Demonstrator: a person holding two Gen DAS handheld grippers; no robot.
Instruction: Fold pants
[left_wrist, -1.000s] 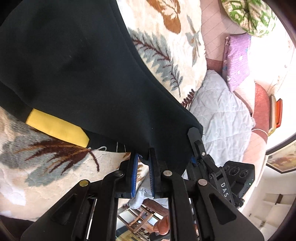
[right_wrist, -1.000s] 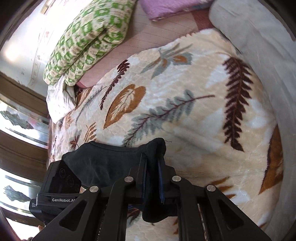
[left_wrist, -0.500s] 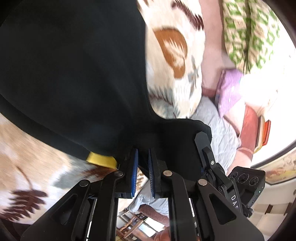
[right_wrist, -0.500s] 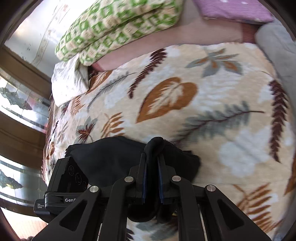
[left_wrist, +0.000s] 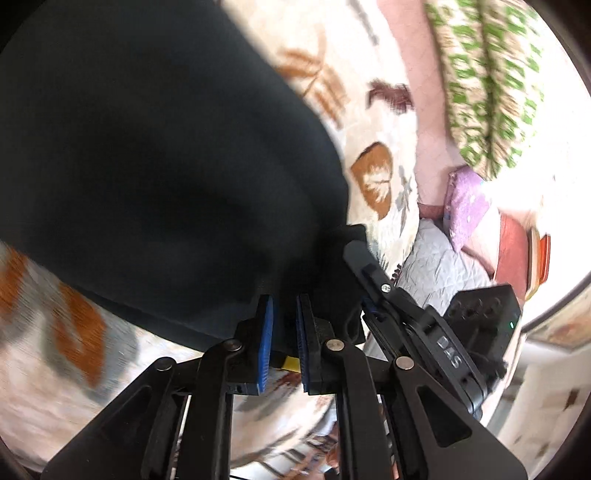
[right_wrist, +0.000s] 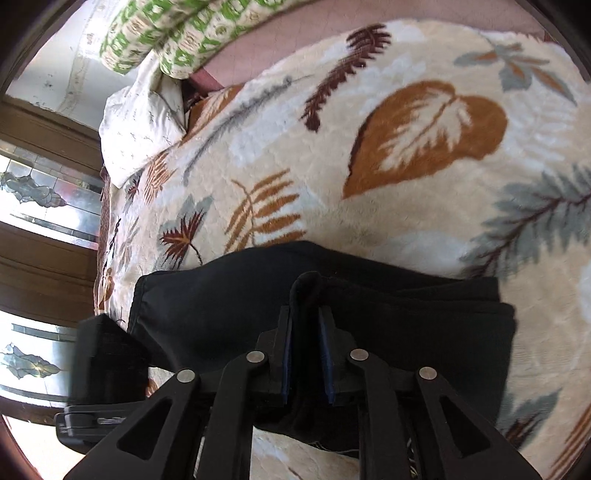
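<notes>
Black matt cloth pants (right_wrist: 388, 314), soft, smooth weave. Cream leaf-print plush blanket (right_wrist: 332, 155), fuzzy pile. Matt black plastic left gripper (left_wrist: 284, 332) with ribbed blue rubbery pads (left_wrist: 266, 343), shiny metal pins. Matt black plastic right gripper (right_wrist: 306, 354). Grey quilted stitched bedding (left_wrist: 439, 269). Green-patterned cotton pillow (right_wrist: 192, 33).

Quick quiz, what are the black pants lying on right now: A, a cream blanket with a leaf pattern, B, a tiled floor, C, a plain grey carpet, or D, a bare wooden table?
A: in the right wrist view the black pants, clamped by the right gripper, lie on a cream blanket printed with brown and grey leaves.
</notes>
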